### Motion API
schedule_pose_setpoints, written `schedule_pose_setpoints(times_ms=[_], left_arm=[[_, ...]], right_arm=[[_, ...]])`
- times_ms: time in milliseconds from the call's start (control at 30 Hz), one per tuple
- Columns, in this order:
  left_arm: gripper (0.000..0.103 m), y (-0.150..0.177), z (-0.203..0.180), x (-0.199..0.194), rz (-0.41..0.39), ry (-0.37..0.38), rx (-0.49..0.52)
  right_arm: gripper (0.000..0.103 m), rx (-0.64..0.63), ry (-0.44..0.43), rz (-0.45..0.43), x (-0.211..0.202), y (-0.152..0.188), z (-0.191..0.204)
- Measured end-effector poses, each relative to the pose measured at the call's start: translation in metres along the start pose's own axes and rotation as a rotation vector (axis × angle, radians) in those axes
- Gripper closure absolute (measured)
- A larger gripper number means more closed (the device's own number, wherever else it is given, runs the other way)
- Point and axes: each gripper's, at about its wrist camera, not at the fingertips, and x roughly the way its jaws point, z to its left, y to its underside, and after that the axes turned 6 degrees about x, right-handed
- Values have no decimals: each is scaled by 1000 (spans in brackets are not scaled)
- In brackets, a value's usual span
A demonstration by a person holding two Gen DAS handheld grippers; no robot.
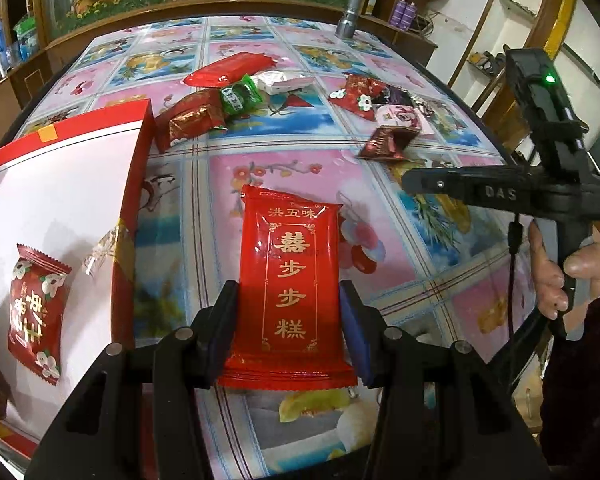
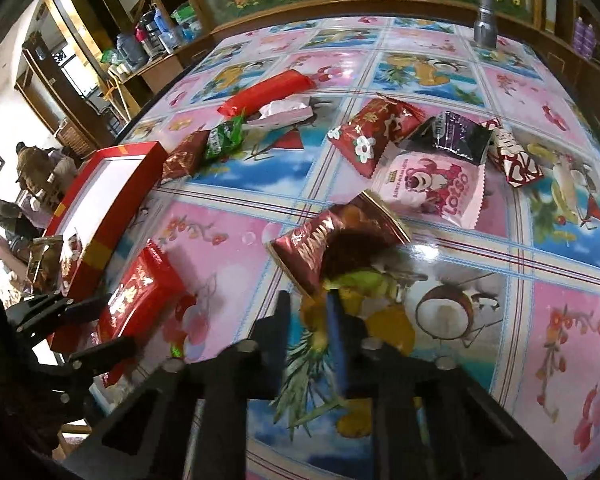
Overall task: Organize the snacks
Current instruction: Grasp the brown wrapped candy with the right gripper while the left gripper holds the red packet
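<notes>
My left gripper (image 1: 288,320) is shut on a red cake packet with gold lettering (image 1: 290,276), held just above the table beside the red box (image 1: 60,200); the packet also shows in the right wrist view (image 2: 140,296). The box has a white floor and holds a red flowered packet (image 1: 36,312). My right gripper (image 2: 310,320) is open and empty, its fingers just short of a dark red foil packet (image 2: 324,248). It shows from the side in the left wrist view (image 1: 408,182).
Loose snacks lie on the patterned tablecloth (image 2: 500,320): a pink Lotso packet (image 2: 436,188), a black packet (image 2: 456,136), a red flowered packet (image 2: 376,132), a green packet (image 2: 224,140), a long red packet (image 2: 268,92). A metal flashlight (image 2: 485,12) stands at the far edge.
</notes>
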Motion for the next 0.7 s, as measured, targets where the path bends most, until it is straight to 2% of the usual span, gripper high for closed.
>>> schedule_pose_setpoints(times_ms=[100, 167, 233, 300, 333, 500, 567, 633, 700], left_arm=[[56, 2, -1, -2, -6, 10, -3], [56, 2, 0, -5, -15, 16, -8], [56, 2, 0, -8, -23, 22, -12], [56, 2, 0, -11, -33, 26, -14], [56, 2, 0, -13, -35, 28, -16], [56, 2, 4, -20, -49, 36, -30], [56, 3, 6, -24, -58, 35, -34], [56, 2, 9, -29, -69, 38, -43], [56, 1, 12, -34, -84, 35, -51]], right_arm=[[96, 56, -44, 7, 1, -2, -8], [93, 152, -82, 21, 1, -7, -19], [80, 231, -84, 3, 1, -14, -26], [56, 274, -92, -14, 2, -21, -27], [55, 288, -98, -15, 4, -24, -26], [55, 399, -109, -36, 14, -37, -26], [55, 399, -81, -49, 16, -39, -20], [59, 368, -32, -58, 17, -41, -13], [73, 340, 18, -68, 19, -41, -6]])
